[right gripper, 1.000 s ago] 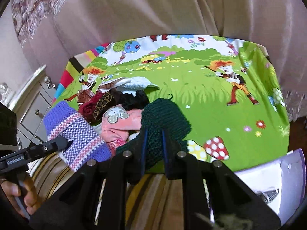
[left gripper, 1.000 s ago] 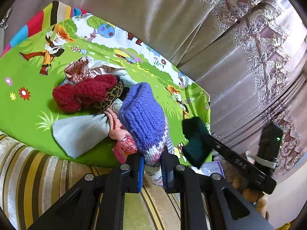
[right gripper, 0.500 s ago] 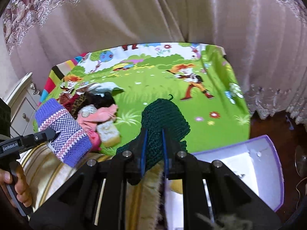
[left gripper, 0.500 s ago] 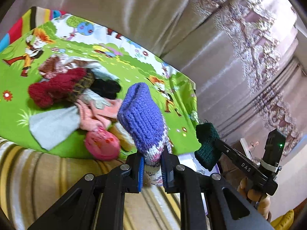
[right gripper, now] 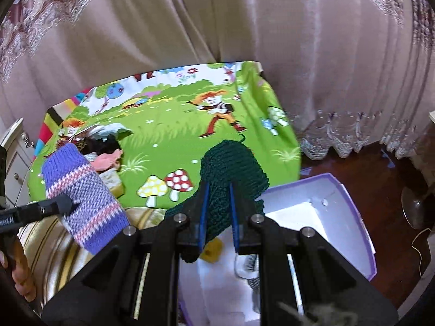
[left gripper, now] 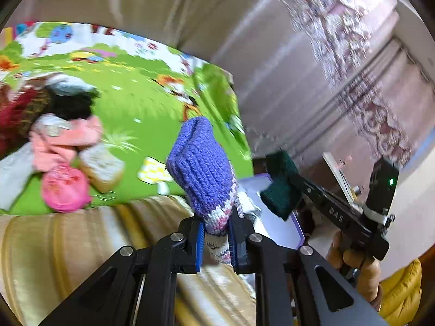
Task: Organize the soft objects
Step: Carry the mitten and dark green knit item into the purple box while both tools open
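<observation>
My left gripper [left gripper: 216, 240] is shut on a purple knit hat [left gripper: 202, 168] with pink and white stripes; the hat also shows in the right wrist view [right gripper: 84, 193]. My right gripper [right gripper: 218, 218] is shut on a dark green knit piece [right gripper: 231, 168], held over the near corner of a white box with a purple rim [right gripper: 350, 201]. In the left wrist view the green piece [left gripper: 281, 187] hangs over that box [left gripper: 295, 225]. A pile of soft items [left gripper: 62, 135] lies on the green cartoon blanket [right gripper: 174, 135].
A pink round item [left gripper: 65, 187] and a cream one [left gripper: 102, 167] lie at the blanket's near edge. A striped gold sofa edge [left gripper: 68, 244] runs below. Curtains [right gripper: 299, 40] hang behind. Dark wood floor [right gripper: 394, 168] lies right of the box.
Both grippers have swung right with their knit pieces, away from the pile. The white box has come further into view under the right gripper.
</observation>
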A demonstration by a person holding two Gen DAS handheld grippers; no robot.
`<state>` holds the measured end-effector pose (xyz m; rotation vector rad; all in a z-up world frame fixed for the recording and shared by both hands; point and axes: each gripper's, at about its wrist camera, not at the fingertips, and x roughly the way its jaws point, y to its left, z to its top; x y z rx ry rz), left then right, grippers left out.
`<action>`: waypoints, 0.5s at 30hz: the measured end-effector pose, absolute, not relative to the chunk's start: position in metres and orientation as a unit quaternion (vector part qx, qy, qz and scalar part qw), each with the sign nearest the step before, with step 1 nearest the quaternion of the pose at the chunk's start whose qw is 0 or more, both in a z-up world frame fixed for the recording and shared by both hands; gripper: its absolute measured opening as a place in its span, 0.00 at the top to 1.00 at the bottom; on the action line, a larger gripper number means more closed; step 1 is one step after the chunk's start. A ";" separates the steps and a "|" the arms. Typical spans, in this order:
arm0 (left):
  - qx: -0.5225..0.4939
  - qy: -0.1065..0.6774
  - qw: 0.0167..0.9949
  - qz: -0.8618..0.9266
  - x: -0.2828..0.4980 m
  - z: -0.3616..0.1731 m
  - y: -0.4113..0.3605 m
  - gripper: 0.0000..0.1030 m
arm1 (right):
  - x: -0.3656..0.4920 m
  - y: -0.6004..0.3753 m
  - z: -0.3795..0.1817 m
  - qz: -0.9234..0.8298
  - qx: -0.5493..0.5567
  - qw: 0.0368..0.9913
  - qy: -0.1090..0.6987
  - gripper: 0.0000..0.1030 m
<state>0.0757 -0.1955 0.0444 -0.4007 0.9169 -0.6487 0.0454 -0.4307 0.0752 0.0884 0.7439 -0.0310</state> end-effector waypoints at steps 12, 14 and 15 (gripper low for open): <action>-0.124 0.498 0.770 -0.380 0.060 0.023 -0.290 0.85 | 0.026 -0.469 0.078 -0.044 0.057 0.935 0.348 0.83; -0.109 0.508 0.761 -0.388 0.058 0.019 -0.303 0.84 | 0.022 -0.474 0.077 -0.046 0.060 0.935 0.347 0.83; -0.102 0.515 0.756 -0.391 0.057 0.017 -0.309 0.79 | 0.021 -0.476 0.077 -0.047 0.061 0.935 0.346 0.83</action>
